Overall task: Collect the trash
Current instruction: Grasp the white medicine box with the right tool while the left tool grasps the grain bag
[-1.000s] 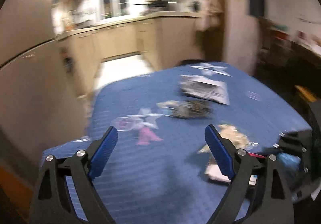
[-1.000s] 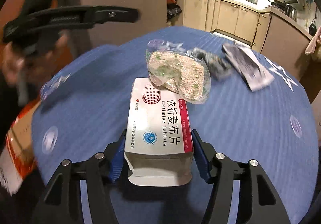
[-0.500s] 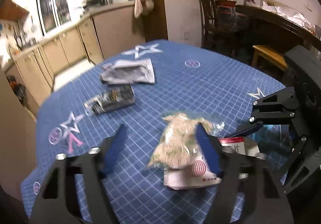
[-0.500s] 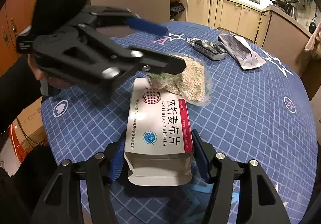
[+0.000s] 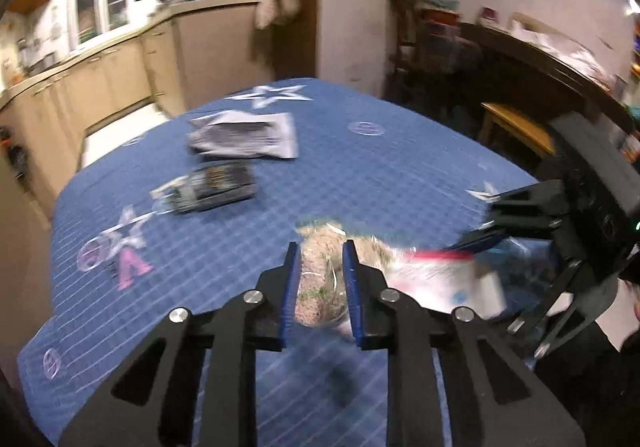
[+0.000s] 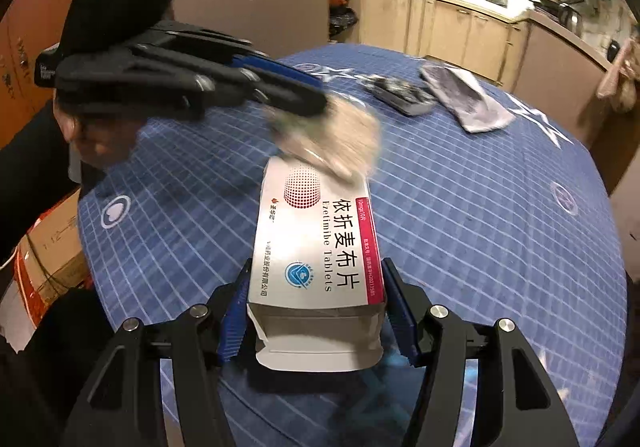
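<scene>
Your left gripper (image 5: pixel 320 279) has its jaws drawn narrow around the clear bag of crumbs (image 5: pixel 320 287), which sits near the worktop's (image 5: pixel 400 183) near edge, its far end resting on or just over the end of the tablet box (image 6: pixel 316 247); blur hides whether the bag is lifted yet. Your right gripper (image 6: pixel 316 311) has its jaws closed on the sides of that white tablet box, whose open flap end faces you, held just above the blue checked cloth.

So two pieces of trash are in hand, and by the look of it neither has been dropped anywhere. Two more are left: the dark crumpled wrapper (image 5: pixel 212 187) toward the middle of the worktop and the grey foil pouch (image 5: pixel 244 135) beyond it, nearer the far edge, the two just beside each other.

No bin or trash bag shows clearly in either view. A cardboard carton (image 6: pixel 52 247) stands on the floor off the worktop's left edge; its contents are hidden.
</scene>
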`<state>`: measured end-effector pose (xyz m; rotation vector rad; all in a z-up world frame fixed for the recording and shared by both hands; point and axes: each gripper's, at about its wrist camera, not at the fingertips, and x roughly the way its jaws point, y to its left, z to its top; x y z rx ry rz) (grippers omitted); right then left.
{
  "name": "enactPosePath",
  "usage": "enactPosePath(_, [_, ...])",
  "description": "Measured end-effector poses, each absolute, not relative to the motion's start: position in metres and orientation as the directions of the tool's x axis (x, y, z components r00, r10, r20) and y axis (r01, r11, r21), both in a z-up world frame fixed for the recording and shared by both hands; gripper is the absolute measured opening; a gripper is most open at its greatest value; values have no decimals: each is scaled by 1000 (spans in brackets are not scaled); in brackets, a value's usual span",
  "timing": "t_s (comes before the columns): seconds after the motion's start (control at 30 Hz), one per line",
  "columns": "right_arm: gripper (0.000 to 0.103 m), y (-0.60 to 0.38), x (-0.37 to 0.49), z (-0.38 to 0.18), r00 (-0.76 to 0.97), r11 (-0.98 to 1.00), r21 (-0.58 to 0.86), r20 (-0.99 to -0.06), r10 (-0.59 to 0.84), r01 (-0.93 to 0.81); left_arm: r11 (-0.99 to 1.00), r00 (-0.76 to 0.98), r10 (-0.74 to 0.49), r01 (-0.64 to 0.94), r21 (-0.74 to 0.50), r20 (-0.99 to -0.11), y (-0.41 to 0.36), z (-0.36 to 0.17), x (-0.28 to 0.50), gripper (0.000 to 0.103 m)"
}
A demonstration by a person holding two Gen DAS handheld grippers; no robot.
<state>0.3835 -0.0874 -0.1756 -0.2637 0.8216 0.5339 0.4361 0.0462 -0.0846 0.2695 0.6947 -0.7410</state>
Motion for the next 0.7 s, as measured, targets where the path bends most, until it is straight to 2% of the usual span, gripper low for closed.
enactPosePath(0.03, [61, -97, 382, -174, 572, 853, -17, -749, 335, -522, 729, 538, -513, 685, -8, -668, 51, -85, 437, 16])
enactPosePath(0.07, [61, -104, 380, -174, 576, 862, -9, -748, 330, -506, 735, 540, -508, 678, -10, -671, 56, -86, 437, 10])
enactPosePath(0.2, [64, -123, 371, -176, 602, 890, -58, -756, 256, -452, 743, 563, -478, 669, 31, -674, 67, -97, 430, 11])
enactPosePath(0.23, [65, -127, 369, -176, 606, 897, -48, -753, 257, -440, 739, 569, -481, 672, 41, -667, 70, -96, 428, 18])
enactPosePath(0.27, [71, -132, 368, -176, 605, 902, -30, -752, 264, -431, 733, 573, -485, 678, 50, -661, 72, -95, 426, 38])
enactPosePath(0.3, [83, -136, 366, -174, 615, 911, -22, -745, 260, -412, 721, 581, -493, 689, 70, -647, 75, -93, 422, 53])
enactPosePath(0.33, [88, -137, 364, -171, 628, 915, -24, -734, 257, -403, 711, 593, -502, 698, 90, -629, 79, -89, 417, 81])
enactPosePath(0.37, [92, -139, 364, -170, 636, 915, -26, -727, 259, -402, 697, 594, -519, 711, 99, -615, 82, -86, 413, 84])
enactPosePath(0.47, [93, -136, 364, -164, 648, 916, -29, -716, 259, -399, 635, 547, -574, 767, 91, -609, 84, -78, 408, 85])
enactPosePath(0.53, [93, -132, 366, -165, 653, 920, -45, -718, 241, -388, 620, 538, -552, 776, 119, -637, 74, -85, 412, 85])
enactPosePath(0.57, [90, -129, 370, -166, 650, 921, -46, -722, 237, -386, 611, 537, -535, 779, 140, -653, 69, -90, 412, 84])
enactPosePath(0.6, [83, -128, 372, -167, 646, 922, -43, -726, 236, -385, 596, 541, -499, 781, 185, -677, 60, -98, 412, 84])
enactPosePath(0.67, [73, -124, 375, -172, 636, 923, -50, -739, 222, -381, 579, 534, -442, 784, 226, -721, 48, -115, 417, 70])
enactPosePath(0.7, [72, -122, 375, -175, 636, 923, -71, -745, 203, -377, 582, 529, -428, 782, 224, -733, 46, -119, 419, 67])
